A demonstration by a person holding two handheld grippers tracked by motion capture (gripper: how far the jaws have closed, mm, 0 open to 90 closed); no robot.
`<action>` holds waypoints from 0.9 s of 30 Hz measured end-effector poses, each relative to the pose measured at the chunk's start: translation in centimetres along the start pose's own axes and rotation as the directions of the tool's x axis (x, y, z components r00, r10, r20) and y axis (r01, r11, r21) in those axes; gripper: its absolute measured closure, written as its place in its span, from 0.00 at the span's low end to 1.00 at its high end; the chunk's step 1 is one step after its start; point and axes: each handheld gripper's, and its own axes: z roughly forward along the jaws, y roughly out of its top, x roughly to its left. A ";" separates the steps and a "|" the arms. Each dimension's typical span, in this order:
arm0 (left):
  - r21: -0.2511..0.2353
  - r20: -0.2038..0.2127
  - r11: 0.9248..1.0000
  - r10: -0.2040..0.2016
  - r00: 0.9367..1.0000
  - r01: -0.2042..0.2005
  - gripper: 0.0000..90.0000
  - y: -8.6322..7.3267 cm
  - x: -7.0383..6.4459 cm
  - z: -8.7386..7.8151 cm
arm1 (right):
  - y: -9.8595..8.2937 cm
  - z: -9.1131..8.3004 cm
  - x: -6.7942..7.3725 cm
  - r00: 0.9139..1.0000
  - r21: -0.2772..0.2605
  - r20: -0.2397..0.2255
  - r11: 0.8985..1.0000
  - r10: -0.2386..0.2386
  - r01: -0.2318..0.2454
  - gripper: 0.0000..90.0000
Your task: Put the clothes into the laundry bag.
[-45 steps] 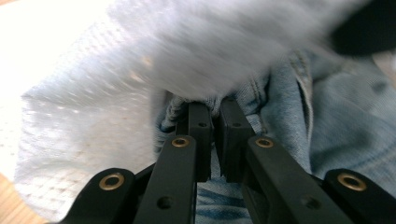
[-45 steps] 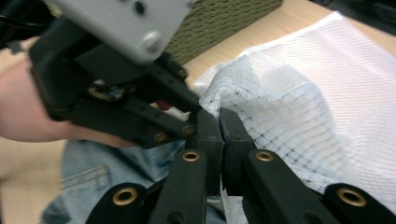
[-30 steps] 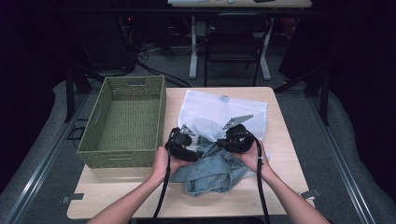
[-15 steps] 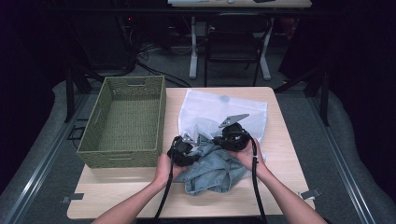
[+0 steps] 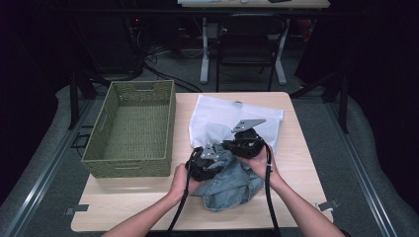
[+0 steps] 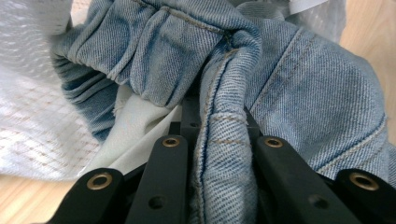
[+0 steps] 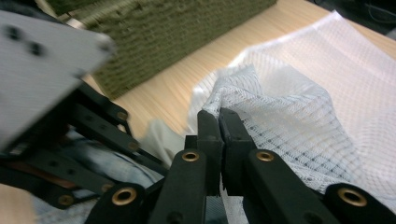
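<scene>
A crumpled light-blue denim garment [image 5: 232,190] lies at the table's front middle, partly on a white mesh bag [image 5: 222,116]. My left gripper [image 5: 210,160] is shut on a seamed fold of the denim [image 6: 303,93], which passes between its jaws [image 6: 219,112]; white pocket lining [image 6: 140,126] shows beside it. Right beside it, my right gripper [image 5: 237,143] is shut on a raised edge of the mesh bag [image 7: 327,93], pinched between its tips [image 7: 218,116]. The left gripper [image 7: 84,140] and some denim [image 7: 107,168] appear at the left of the right gripper view.
A green woven basket [image 5: 170,123] with nothing in it stands on the table's left half, close to the grippers; its wall [image 7: 163,32] shows in the right gripper view. Bare wooden table [image 5: 306,163] lies to the right and along the front edge.
The left gripper has shifted right with the denim, closing on the right gripper. The right gripper has moved slightly left and away from the person, holding the bag's edge.
</scene>
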 end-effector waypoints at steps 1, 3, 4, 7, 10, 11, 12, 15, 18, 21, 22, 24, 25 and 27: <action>0.000 0.000 1.000 0.001 1.000 -0.001 0.89 0.1 0.0 0.1 | 0.0 0.0 0.0 1.000 -0.001 -0.003 1.000 -0.003 0.003 0.98; 0.004 -0.004 1.000 -0.010 1.000 0.010 0.89 0.1 0.2 0.2 | -0.1 0.0 0.0 1.000 0.011 0.003 1.000 -0.006 0.006 0.98; 0.008 -0.007 1.000 -0.022 1.000 0.022 0.88 0.0 0.4 0.2 | -0.1 0.0 -0.1 1.000 0.025 0.003 1.000 0.001 -0.001 0.98; 0.018 0.016 0.995 -0.094 0.995 0.094 0.72 -0.5 1.7 -0.2 | -0.5 0.1 -0.4 1.000 0.089 0.024 0.996 0.004 -0.006 0.98; -0.024 0.031 0.986 -0.164 0.986 0.165 0.55 -0.6 2.8 -1.3 | -0.9 0.0 -0.9 0.999 0.124 0.047 0.992 0.005 -0.011 0.98; -0.039 0.021 0.981 -0.189 0.982 0.189 0.53 -0.4 3.3 -1.7 | -1.0 0.0 -0.9 0.999 0.128 0.049 0.992 0.009 -0.015 0.98; -0.050 0.009 0.977 -0.209 0.978 0.209 0.50 -0.2 3.6 -1.8 | -1.0 0.0 -1.0 0.999 0.128 0.053 0.992 0.010 -0.017 0.98; -0.041 -0.016 0.971 -0.234 0.972 0.233 0.49 0.4 4.5 -1.3 | -0.9 0.0 -1.0 0.998 0.124 0.064 0.992 0.012 -0.020 0.98; -0.030 0.015 0.963 -0.269 0.963 0.269 0.51 0.9 5.3 0.3 | -0.8 0.3 -0.8 0.998 0.123 0.064 0.992 0.003 -0.011 0.98; -0.020 0.040 0.961 -0.276 0.960 0.277 0.55 1.2 5.5 1.5 | -0.8 0.5 -0.6 0.998 0.121 0.067 0.993 -0.002 -0.006 0.98; 0.004 0.040 0.963 -0.270 0.962 0.270 0.58 1.2 5.4 2.1 | -0.8 0.5 -0.6 0.998 0.120 0.066 0.993 -0.001 -0.007 0.98; 0.036 0.050 0.968 -0.251 0.967 0.249 0.63 1.2 5.0 2.9 | -0.9 0.7 -0.7 0.998 0.120 0.060 0.993 0.006 -0.013 0.98; 0.045 0.023 0.971 -0.234 0.972 0.233 0.68 1.2 4.7 3.2 | -0.9 0.8 -0.7 0.998 0.120 0.063 0.993 0.004 -0.011 0.98; 0.057 -0.006 0.980 -0.191 0.982 0.191 0.78 1.2 4.1 3.5 | -1.0 0.9 -0.7 0.998 0.115 0.062 0.993 0.003 -0.010 0.98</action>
